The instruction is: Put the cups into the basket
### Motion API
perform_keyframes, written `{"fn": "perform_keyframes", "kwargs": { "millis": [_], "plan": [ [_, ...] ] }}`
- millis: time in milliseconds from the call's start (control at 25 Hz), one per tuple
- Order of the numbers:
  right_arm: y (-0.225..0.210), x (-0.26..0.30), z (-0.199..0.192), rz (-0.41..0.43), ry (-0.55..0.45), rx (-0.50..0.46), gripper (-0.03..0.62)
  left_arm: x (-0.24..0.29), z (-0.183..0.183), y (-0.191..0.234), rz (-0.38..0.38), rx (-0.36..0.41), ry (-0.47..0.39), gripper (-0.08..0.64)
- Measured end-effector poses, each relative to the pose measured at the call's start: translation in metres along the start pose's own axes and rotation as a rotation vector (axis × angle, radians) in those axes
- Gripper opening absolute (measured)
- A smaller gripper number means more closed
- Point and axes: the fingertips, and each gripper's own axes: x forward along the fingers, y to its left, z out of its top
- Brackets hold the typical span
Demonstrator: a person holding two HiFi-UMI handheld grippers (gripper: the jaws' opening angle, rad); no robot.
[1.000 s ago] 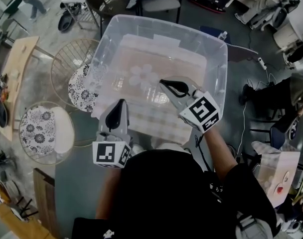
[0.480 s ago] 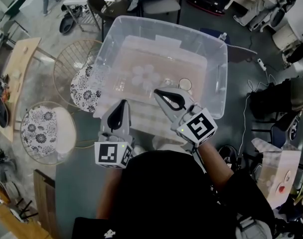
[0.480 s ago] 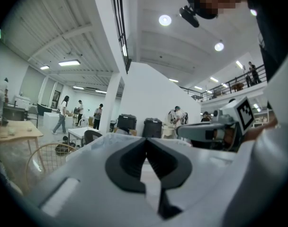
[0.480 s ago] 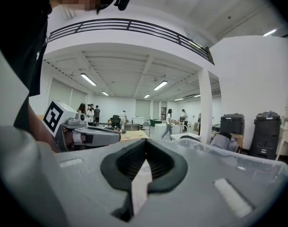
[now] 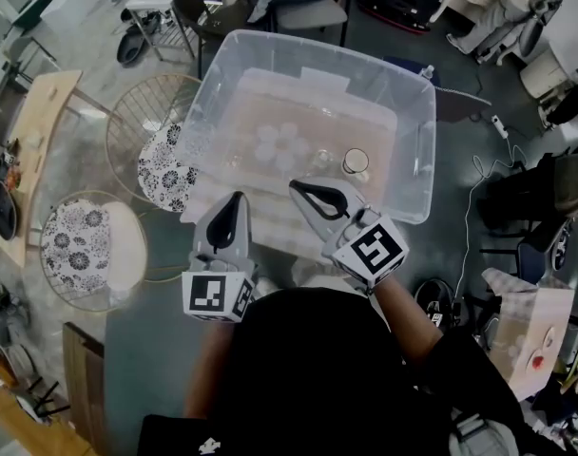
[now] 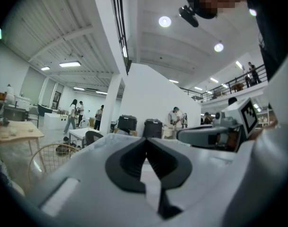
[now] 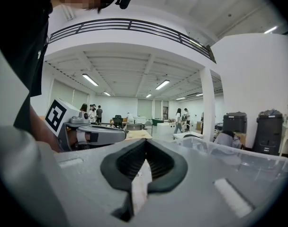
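The basket point(image 5: 417, 150) is a clear plastic tub with high walls, standing open directly ahead of the person point(image 5: 317, 378). The cups point(image 5: 278, 144) are inside it: a tight group of clear ones sits near the middle of its floor, too translucent to count. One more clear cup point(image 5: 319, 161) stands to the right of the group, and a cup with a pale rim point(image 5: 355, 163) stands upright just beside that one, toward the right wall. The left claw point(image 5: 234, 199) is narrow. The left gripper view shows its jaws closed together with nothing between them. In the head view it is outside the basket, near the left end of the near wall. The right claw point(image 5: 297, 187) is likewise narrow. The right gripper view shows its jaws together and empty, with the basket rim to its right. In the head view its tip lies at the near wall, apart from every cup. The two claws point roughly the same way, side by side, and neither touches a cup. Two wire chairs point(image 5: 127, 122) with patterned cushions stand to the left of the basket.
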Motion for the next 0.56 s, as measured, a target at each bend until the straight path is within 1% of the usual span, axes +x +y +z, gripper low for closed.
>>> {"fn": "perform_keyframes", "kwargs": {
  "millis": [120,320,400,560],
  "plan": [
    [0.0018,0.0005,-0.0037,-0.005,0.01,0.001,0.002,-0.0036,0.0002,0.0008,0.003,-0.002,-0.001,0.003],
    [0.0036,0.0025,-0.0074,-0.006,0.012,0.033,0.002,-0.0086,-0.0013,0.0073,0.019,-0.012,-0.001,0.003],
    [0.0025,0.0024,-0.0091,-0.008,0.014,0.028,0.002,-0.0097,-0.0017,0.0097,0.024,-0.011,0.0,0.003],
    [0.0011,0.0011,-0.0071,-0.005,-0.002,0.033,0.002,-0.01,-0.0029,0.0098,0.027,-0.007,0.004,0.003]
  ]
}}
